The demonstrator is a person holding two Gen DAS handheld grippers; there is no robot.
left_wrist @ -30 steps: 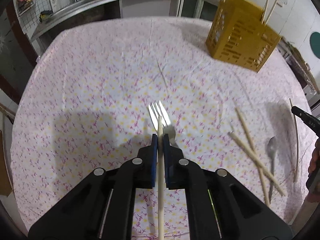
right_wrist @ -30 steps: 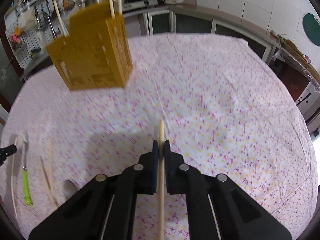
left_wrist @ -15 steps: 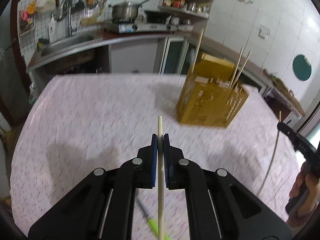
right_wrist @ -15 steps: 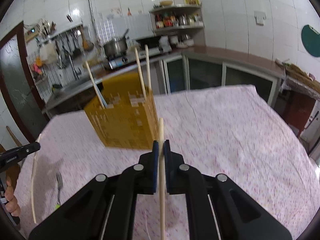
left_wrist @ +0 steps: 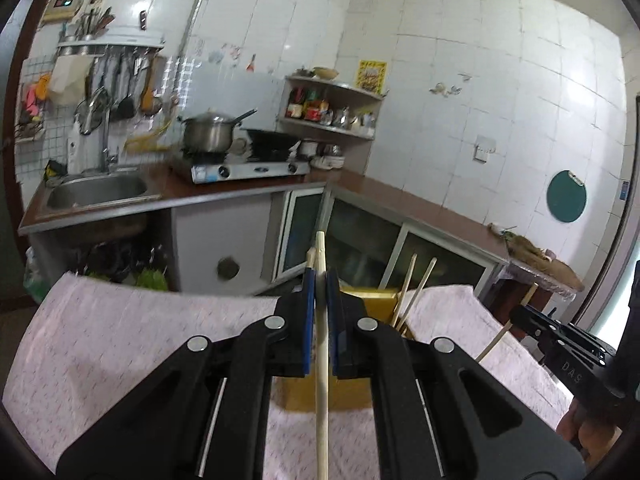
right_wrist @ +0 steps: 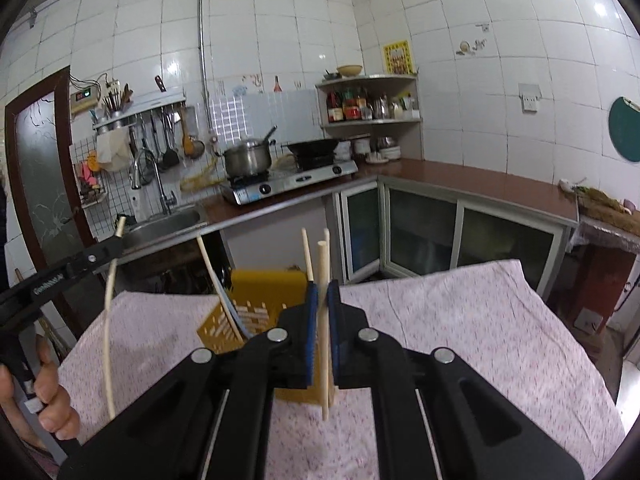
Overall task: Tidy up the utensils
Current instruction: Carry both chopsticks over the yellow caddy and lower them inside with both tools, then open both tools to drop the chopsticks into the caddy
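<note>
Left gripper (left_wrist: 319, 280) pinches a chopstick (left_wrist: 322, 360), tip poking up at 12 o'clock. Right gripper (right_wrist: 322, 292) is clamped on its own chopstick (right_wrist: 323, 320) too. Only the right view shows the yellow basket (right_wrist: 256, 300) properly, at 10 o'clock of the jaws on the floral cloth (right_wrist: 460, 320), sticks standing in it; the left view hides most of it behind the fingers. Each camera catches the other gripper at its edge.
</note>
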